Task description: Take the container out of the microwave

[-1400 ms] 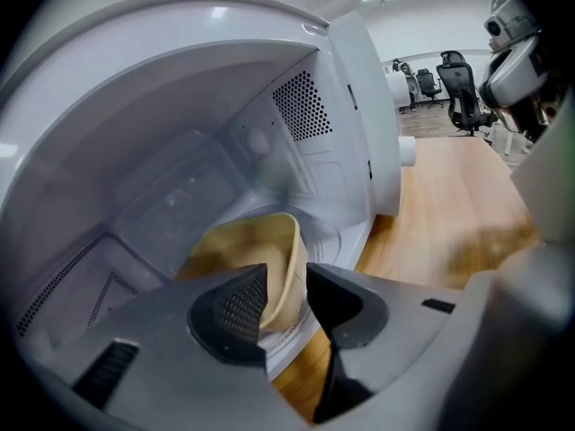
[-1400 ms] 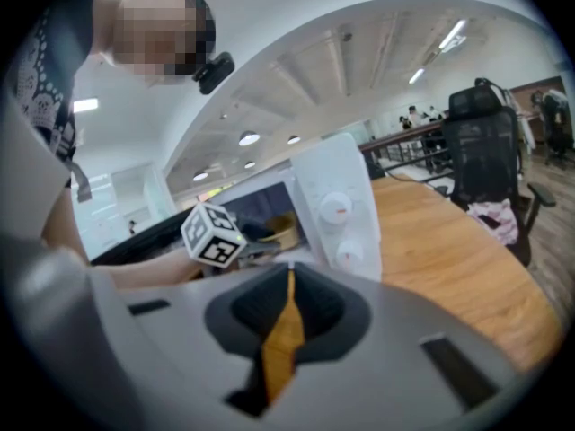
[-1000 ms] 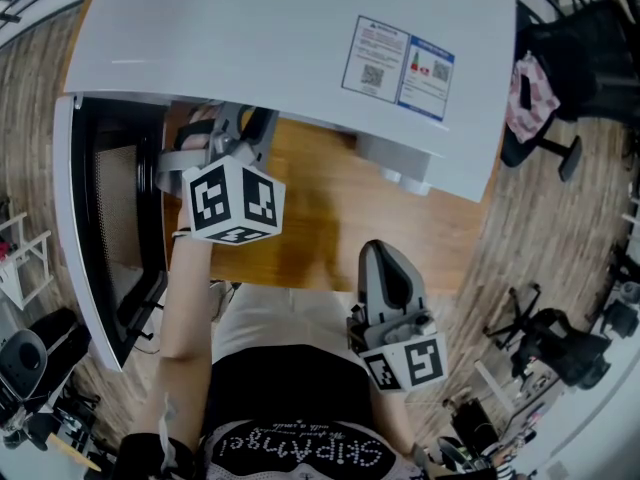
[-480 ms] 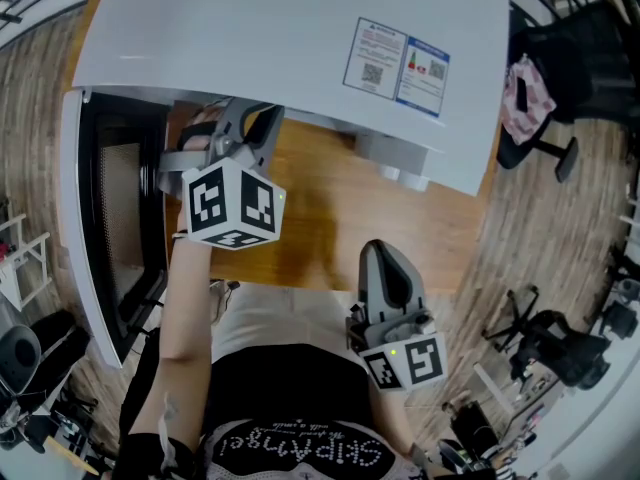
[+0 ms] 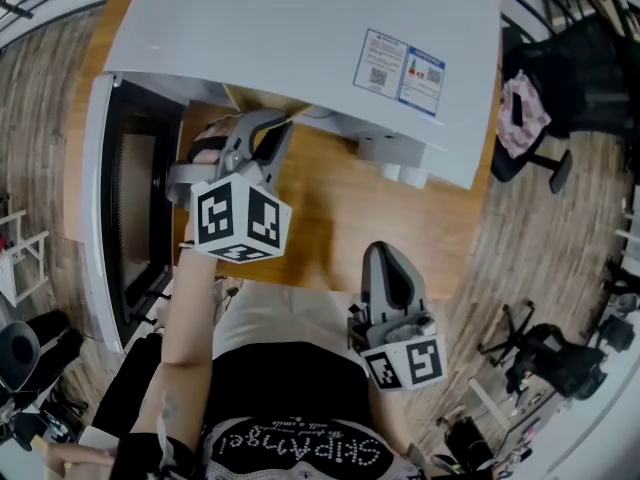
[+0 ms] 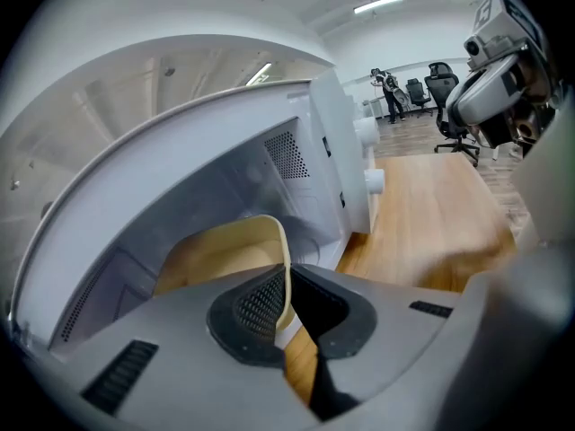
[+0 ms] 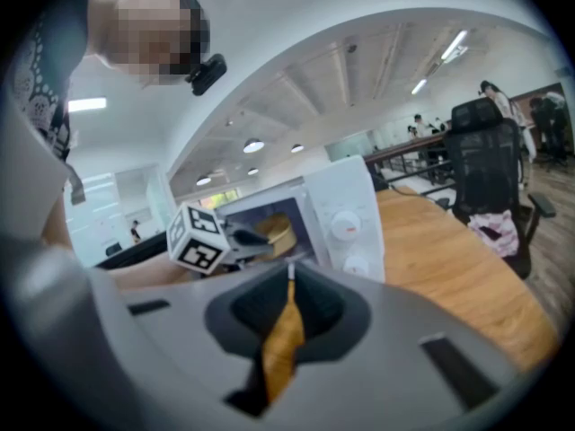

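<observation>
The white microwave [image 5: 300,38] stands on the wooden table with its door [image 5: 100,218] swung open at the left. A cream container [image 6: 225,250] sits in its cavity. My left gripper [image 6: 286,305] is shut on the container's thin rim, which runs between the two pads. In the right gripper view the container [image 7: 274,230] shows in the opening, with the left gripper [image 7: 260,241] at its near side. From the head view my left gripper [image 5: 270,128] reaches under the microwave's top, which hides the container. My right gripper [image 5: 385,253] hovers over the table near my body, shut and holding nothing.
The wooden table [image 5: 330,218] stretches in front of the microwave and to its right. The microwave's knobs [image 7: 346,227] face me. Office chairs [image 5: 545,118] stand on the floor to the right of the table.
My left gripper has drawn back a little from under the microwave's top, so more of its jaws show. The right gripper has stayed put.
</observation>
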Action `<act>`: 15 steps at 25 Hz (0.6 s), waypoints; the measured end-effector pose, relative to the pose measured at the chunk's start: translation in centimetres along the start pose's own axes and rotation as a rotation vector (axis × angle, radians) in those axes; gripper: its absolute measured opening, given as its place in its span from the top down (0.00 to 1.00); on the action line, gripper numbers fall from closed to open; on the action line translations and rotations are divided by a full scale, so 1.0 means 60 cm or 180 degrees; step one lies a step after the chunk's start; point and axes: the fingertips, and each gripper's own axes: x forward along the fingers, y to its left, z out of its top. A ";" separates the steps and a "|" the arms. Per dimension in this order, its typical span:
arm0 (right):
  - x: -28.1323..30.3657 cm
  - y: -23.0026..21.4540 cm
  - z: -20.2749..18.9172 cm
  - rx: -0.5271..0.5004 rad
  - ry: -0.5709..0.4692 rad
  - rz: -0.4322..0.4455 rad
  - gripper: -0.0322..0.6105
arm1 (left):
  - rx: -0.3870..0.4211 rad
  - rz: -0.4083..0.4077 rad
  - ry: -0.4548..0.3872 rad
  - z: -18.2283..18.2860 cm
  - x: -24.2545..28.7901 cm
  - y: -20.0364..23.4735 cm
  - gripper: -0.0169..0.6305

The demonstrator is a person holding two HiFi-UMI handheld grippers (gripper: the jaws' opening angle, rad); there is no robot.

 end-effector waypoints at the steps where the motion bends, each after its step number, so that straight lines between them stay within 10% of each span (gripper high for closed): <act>1: -0.002 0.002 0.003 -0.0007 -0.0013 0.0008 0.89 | -0.0002 -0.0012 -0.0003 0.001 -0.006 -0.006 0.91; 15: -0.025 0.024 0.071 -0.0171 -0.0314 0.0145 0.89 | 0.0013 -0.0248 0.0013 0.011 -0.099 -0.109 0.91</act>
